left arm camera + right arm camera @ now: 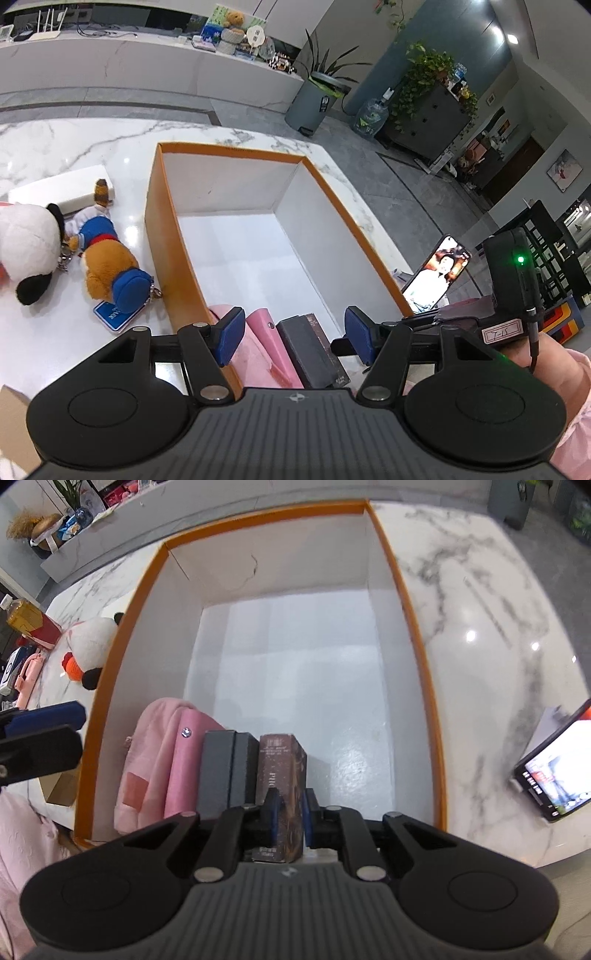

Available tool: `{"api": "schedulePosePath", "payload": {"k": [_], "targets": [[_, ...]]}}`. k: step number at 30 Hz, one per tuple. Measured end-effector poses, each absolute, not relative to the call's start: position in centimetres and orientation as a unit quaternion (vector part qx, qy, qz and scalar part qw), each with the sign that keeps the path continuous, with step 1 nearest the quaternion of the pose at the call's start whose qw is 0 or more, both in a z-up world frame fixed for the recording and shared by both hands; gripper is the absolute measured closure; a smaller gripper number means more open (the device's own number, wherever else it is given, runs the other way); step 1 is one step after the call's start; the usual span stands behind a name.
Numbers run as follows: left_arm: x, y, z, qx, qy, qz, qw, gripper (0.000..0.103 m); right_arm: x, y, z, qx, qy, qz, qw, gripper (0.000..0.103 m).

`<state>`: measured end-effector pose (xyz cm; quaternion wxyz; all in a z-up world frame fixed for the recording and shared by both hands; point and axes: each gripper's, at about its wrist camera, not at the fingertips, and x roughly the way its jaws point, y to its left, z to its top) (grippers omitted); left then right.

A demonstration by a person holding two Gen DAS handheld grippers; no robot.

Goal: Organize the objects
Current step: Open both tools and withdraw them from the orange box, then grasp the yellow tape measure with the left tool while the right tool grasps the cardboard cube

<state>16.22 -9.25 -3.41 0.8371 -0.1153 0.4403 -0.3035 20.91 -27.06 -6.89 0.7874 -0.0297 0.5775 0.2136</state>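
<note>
Books lined up at the near end of the orange box

Box [406,602] with orange outer walls and a white inside stands on the marble tabletop [480,627]; most of its floor is bare. At the near end, a row of things stands on edge side by side: a pink pouch with a metal snap [177,753] against the left wall, a dark grey book [225,768] just beside it, then a brown book [282,760] on the right of the row.

The right gripper [290,814] points steeply down into the box, its blue-padded jaws drawn close on either side of the brown book and pressing on its covers. The left gripper [291,332] hangs above the same near end of the box with its jaws wide apart and nothing between the pads; the pouch and the dark book lie below them in the left wrist view. A hand in a pink sleeve [554,358] shows at the right edge there.

Outside the box, to its left, a brown plush dog in blue clothes [107,266] lies on the tabletop, with a white plush with black ears [26,240] just beside it and a white block [62,192] behind. To the right of the box a phone [436,277] with a lit screen stands propped.
</note>
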Motion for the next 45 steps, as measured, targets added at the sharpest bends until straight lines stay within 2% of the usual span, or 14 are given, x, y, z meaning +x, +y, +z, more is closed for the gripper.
{"api": "schedulePosePath", "payload": {"k": [8, 16, 21, 24, 27, 29, 36, 38, 45], "targets": [[13.4, -6.7, -1.3, -0.089, 0.415, -0.301, 0.854, 0.033, 17.7, -26.6, -3.2, -0.028, 0.507, 0.235, 0.829, 0.087], [10.0, -2.0, -1.3, -0.048, 0.410, -0.264, 0.872, 0.033, 13.0, -21.7, -0.4, -0.035, 0.447, 0.319, 0.835, 0.085], [8.6, 2.2, -2.6, -0.047, 0.428, -0.220, 0.875, 0.033, 9.5, -16.7, -0.1, -0.062, 0.422, 0.372, 0.824, 0.077], [8.1, 4.6, -3.4, -0.044, 0.439, -0.197, 0.876, 0.033, 8.2, -13.5, -0.9, -0.076, 0.419, 0.402, 0.811, 0.067], [7.7, 6.9, -4.0, -0.037, 0.447, -0.177, 0.876, 0.033, 7.6, -10.3, -2.3, -0.091, 0.426, 0.427, 0.792, 0.066], [7.8, 8.2, -4.4, -0.033, 0.455, -0.167, 0.874, 0.033, 7.4, -8.5, -3.4, -0.108, 0.427, 0.439, 0.784, 0.058], [8.9, 11.7, -6.2, -0.027, 0.471, -0.148, 0.869, 0.032, 7.8, -2.4, -6.3, -0.177, 0.443, 0.470, 0.742, 0.042], [9.4, 12.5, -6.8, -0.021, 0.476, -0.143, 0.867, 0.032, 8.1, -0.9, -7.1, -0.202, 0.445, 0.476, 0.732, 0.032], [11.5, 14.7, -8.5, 0.008, 0.482, -0.126, 0.867, 0.027, 9.0, 2.8, -9.2, -0.261, 0.465, 0.475, 0.700, 0.028]]}}
